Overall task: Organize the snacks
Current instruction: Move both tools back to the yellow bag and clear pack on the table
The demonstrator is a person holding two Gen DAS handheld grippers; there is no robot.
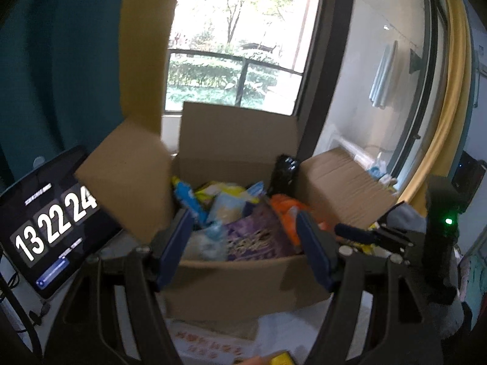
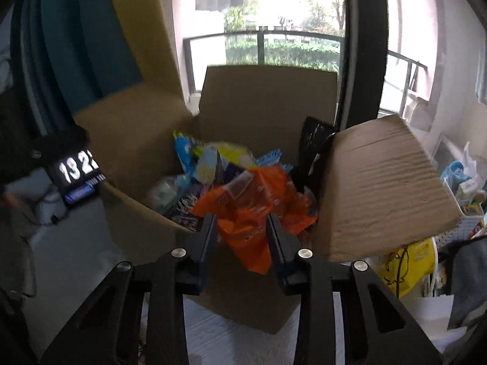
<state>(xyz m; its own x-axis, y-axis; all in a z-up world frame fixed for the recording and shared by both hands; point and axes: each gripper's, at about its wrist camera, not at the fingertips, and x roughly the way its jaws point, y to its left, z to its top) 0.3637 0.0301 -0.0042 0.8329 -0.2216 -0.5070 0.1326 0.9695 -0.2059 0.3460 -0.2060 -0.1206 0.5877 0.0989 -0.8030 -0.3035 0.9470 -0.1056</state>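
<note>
Daylight pours in through the tall dark-framed window (image 1: 237,39) at the far side, blown out to white glare in its upper panes. The near interior sits dim, with both views' corners vignetted to black. Fisheye distortion bows the frame and curtains. Motion blur smears the open brown cardboard box (image 2: 237,301) and its packets.

An open brown cardboard box (image 2: 146,231) stood by the window, flaps splayed, heaped with snacks: a crumpled orange plastic packet (image 2: 246,210) uppermost, a purple bag (image 1: 258,237), blue and yellow packets (image 2: 210,158) behind.
</note>
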